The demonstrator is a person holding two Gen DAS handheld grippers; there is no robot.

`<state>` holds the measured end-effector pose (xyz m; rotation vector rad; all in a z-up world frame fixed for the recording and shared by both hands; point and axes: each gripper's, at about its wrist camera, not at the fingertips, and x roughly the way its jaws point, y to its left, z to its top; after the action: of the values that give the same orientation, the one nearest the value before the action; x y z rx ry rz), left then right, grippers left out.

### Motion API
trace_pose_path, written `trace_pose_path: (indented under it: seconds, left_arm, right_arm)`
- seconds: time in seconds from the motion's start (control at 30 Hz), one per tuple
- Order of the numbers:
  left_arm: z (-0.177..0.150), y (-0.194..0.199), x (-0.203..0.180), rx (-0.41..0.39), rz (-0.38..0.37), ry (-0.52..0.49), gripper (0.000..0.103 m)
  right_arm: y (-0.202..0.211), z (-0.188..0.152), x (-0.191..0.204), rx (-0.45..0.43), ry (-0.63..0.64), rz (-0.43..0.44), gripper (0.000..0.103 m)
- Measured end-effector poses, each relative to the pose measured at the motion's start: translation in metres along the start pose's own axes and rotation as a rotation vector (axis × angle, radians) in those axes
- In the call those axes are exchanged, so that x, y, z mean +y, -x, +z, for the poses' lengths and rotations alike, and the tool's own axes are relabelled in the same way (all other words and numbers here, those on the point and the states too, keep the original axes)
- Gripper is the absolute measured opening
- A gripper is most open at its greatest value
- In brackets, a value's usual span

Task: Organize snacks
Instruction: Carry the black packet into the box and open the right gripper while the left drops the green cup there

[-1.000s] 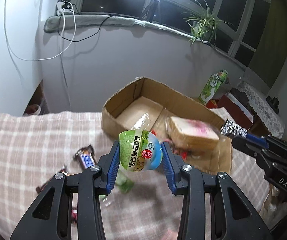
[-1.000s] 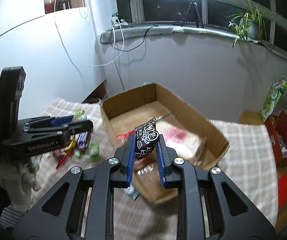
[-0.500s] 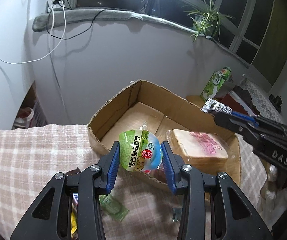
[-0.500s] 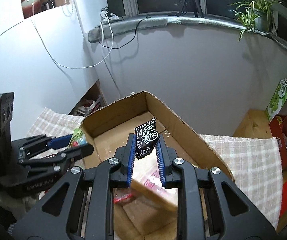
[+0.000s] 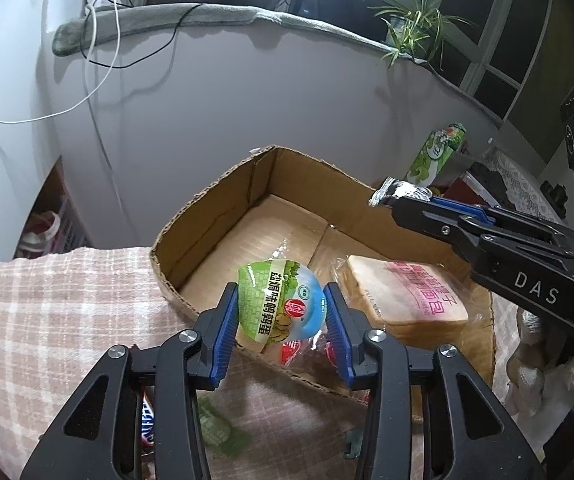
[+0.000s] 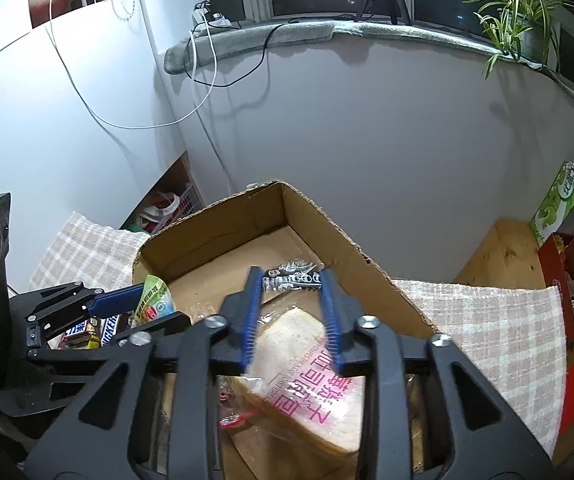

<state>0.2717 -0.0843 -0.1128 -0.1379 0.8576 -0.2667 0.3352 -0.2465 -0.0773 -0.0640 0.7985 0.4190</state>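
We look down each tool's fingers, close above the cardboard box (image 5: 215, 216); both views share it and the bread (image 6: 307, 364).

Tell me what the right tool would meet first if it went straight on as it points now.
The right tool, its jaws opening, has the black-and-silver packet between its tips, so it meets that first. Beyond lies probably the cardboard box floor; depth is unclear.
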Motion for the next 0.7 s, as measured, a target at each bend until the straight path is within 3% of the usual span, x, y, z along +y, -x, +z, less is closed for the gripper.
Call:
trace_pose_path:
  seconds: [0.03, 0.37, 0.5, 0.7]
  left_arm:
    - [0.001, -0.001, 0.0, -0.002, -0.001, 0.002, 0.044]
    - [0.001, 0.003, -0.003, -0.01, 0.0, 0.004, 0.046]
    - [0.001, 0.006, -0.004, -0.017, 0.003, 0.004, 0.055]
    - [0.001, 0.015, -0.008, -0.03, 0.008, 0.002, 0.057]
  right_arm:
    - [0.002, 0.0, 0.0, -0.006, 0.0, -0.004, 0.056]
    - [0.018, -0.002, -0.006, -0.033, -0.023, -0.009, 0.059]
    - [0.03, -0.004, -0.006, -0.05, -0.025, -0.01, 0.064]
    - [0.048, -0.009, -0.005, -0.073, -0.029, -0.017, 0.064]
